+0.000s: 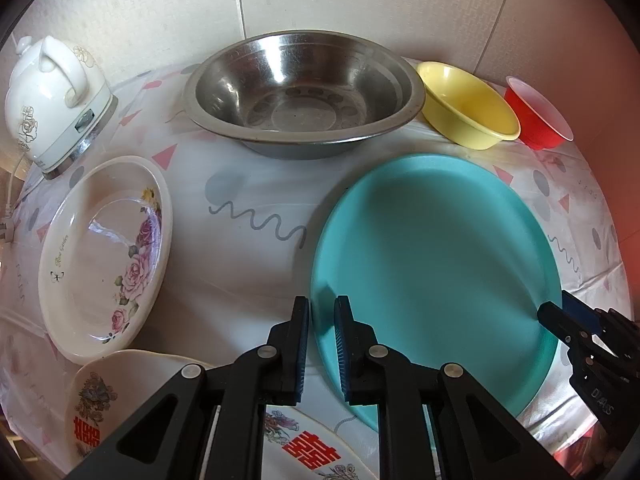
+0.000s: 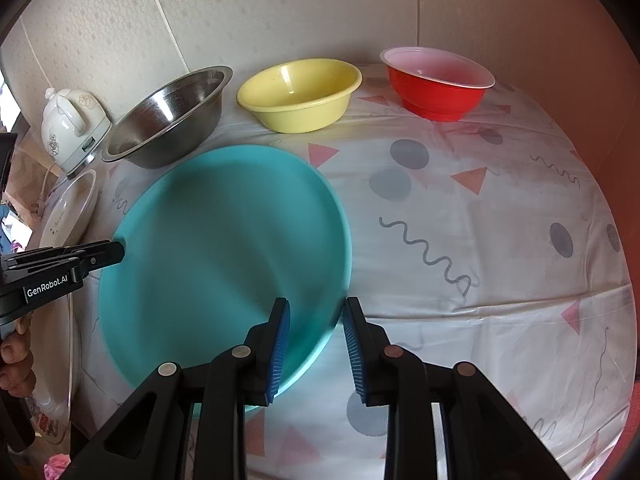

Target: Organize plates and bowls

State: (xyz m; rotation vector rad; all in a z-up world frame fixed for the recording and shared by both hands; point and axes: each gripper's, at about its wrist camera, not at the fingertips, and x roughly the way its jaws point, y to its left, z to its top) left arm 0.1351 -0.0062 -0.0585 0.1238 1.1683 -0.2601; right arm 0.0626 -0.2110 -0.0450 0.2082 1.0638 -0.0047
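A large teal plate [image 1: 432,264] [image 2: 224,240] hangs slightly above the patterned tablecloth, held from two sides. My left gripper [image 1: 321,302] [image 2: 118,250] is shut on its left rim, one pad inside and one outside. At the opposite rim my right gripper [image 2: 316,302] [image 1: 560,308] straddles the edge and grips it. Along the back stand a steel bowl [image 1: 304,96] [image 2: 168,120], a yellow bowl [image 1: 468,108] [image 2: 300,92] and a red bowl [image 1: 536,116] [image 2: 436,80]. A white floral plate [image 1: 100,256] [image 2: 72,208] lies to the left.
A white ceramic kettle [image 1: 52,104] [image 2: 72,124] stands at the back left by the wall. Under the left gripper lies a white dish with red characters [image 1: 88,408]. A person's hand [image 2: 16,360] holds the left gripper. Bare tablecloth [image 2: 480,260] stretches to the right of the teal plate.
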